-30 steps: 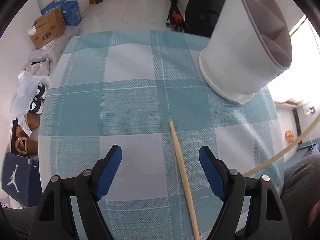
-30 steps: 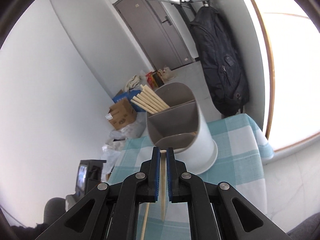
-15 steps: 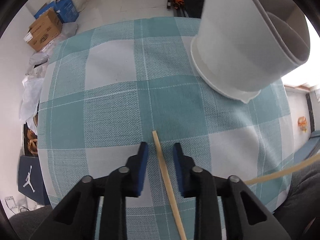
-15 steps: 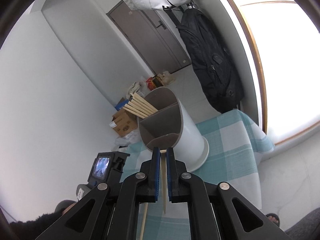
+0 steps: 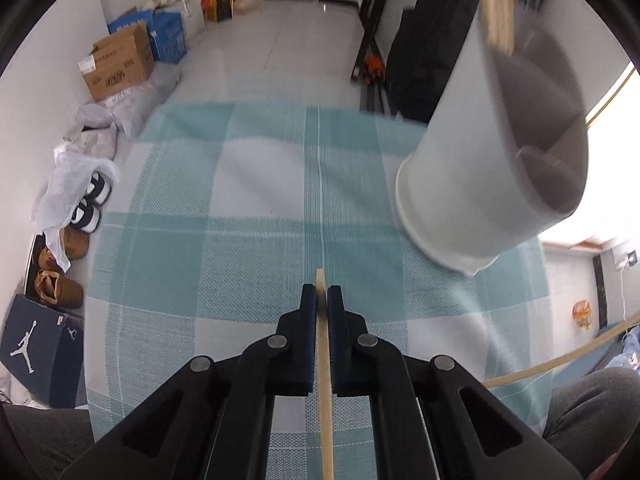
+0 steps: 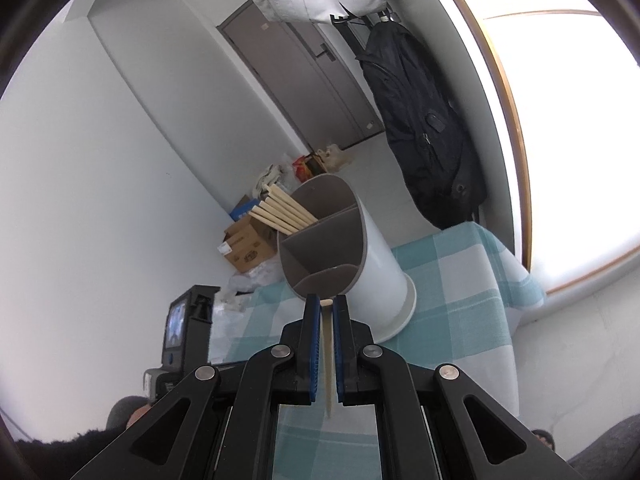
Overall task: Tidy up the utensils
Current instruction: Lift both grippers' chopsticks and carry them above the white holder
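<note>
My left gripper (image 5: 321, 294) is shut on a wooden chopstick (image 5: 325, 380) that runs back between its blue pads, just above the teal checked tablecloth (image 5: 256, 208). The white utensil holder (image 5: 492, 168) with grey compartments stands at the right, with several chopsticks (image 5: 496, 12) in its far section. My right gripper (image 6: 327, 304) is shut on another chopstick (image 6: 329, 360), held in the air in front of the holder (image 6: 360, 264). The holder's back compartment holds several chopsticks (image 6: 284, 210). The right gripper's chopstick also shows at the lower right of the left wrist view (image 5: 560, 364).
The tablecloth (image 6: 460, 288) covers a small table whose edges drop off on all sides. Cardboard boxes (image 5: 120, 64), bags and shoes (image 5: 90, 204) lie on the floor to the left. A black backpack (image 6: 424, 128) hangs by the door. A device with a screen (image 6: 180, 328) stands at the left.
My left gripper has shut on the chopstick that lay on the cloth and lifted its view up. My right gripper has risen slightly with its chopstick.
</note>
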{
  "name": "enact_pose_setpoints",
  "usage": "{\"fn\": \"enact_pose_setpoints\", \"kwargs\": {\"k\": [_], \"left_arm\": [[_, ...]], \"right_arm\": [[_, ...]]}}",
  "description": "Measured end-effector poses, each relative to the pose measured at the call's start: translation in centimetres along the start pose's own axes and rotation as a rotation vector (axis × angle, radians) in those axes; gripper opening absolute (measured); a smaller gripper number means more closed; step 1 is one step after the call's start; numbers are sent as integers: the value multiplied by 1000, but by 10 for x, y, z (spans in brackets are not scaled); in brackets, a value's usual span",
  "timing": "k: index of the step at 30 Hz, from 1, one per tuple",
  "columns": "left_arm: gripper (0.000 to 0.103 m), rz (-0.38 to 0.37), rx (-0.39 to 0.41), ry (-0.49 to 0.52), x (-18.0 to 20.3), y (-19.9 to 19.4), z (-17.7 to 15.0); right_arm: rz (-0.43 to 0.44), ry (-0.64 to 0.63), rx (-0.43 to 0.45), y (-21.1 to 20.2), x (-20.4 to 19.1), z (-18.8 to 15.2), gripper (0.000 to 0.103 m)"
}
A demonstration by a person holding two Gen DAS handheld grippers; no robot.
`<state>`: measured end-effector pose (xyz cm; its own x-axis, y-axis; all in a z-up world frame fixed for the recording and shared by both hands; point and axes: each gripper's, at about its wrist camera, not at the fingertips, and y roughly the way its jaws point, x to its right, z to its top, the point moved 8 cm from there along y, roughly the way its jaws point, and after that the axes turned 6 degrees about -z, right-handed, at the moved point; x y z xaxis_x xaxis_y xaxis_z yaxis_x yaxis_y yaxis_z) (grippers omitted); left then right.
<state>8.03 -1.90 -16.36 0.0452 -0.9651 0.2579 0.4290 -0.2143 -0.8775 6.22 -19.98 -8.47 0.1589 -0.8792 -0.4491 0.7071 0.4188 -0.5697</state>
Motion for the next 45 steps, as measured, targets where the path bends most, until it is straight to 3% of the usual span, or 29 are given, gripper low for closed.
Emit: {"fn": "enact_pose_setpoints", "kwargs": {"k": [6, 9, 10, 13, 16, 18, 23, 25, 28, 31, 32, 34, 38, 45], "left_arm": [[1, -18, 217, 29, 8, -53, 15], [1, -30, 256, 65, 12, -59, 26], [1, -39, 242, 72, 15, -52, 24], [1, -98, 94, 53, 8, -22, 15], [4, -85, -23, 27, 1, 8, 4], [25, -81, -91, 8, 0, 27, -2], [28, -40, -139, 78, 13, 51, -7], [27, 33, -188, 100, 11, 62, -11], [28, 100, -188, 154, 15, 60, -10], [26, 102, -217, 125, 13, 62, -10], [25, 116, -212, 109, 9, 60, -8], [2, 104, -209, 103, 7, 61, -4], [2, 48, -165, 36, -2, 60, 3], [2, -7, 70, 9, -5, 15, 14]], "right_arm": [[-6, -12, 6, 1, -4, -2, 5], [-22, -15, 6, 2, -4, -3, 5], [-26, -16, 7, 2, -4, -3, 5], [-31, -17, 6, 3, -6, -5, 5], [-31, -21, 9, 1, -9, -6, 5], [-30, -26, 13, 0, -10, -6, 5], [-25, -18, 16, 2, -7, -3, 5], [-23, -7, 13, 3, -5, -2, 5], [-14, 9, 5, 4, -2, -2, 5], [-5, 19, 0, 5, -1, -2, 5], [-2, 20, -3, 5, -2, -2, 5], [4, 19, -6, 6, -3, -2, 5], [2, 4, -9, 6, -7, -3, 5], [-14, 5, -2, 5, -4, -4, 5]]}}
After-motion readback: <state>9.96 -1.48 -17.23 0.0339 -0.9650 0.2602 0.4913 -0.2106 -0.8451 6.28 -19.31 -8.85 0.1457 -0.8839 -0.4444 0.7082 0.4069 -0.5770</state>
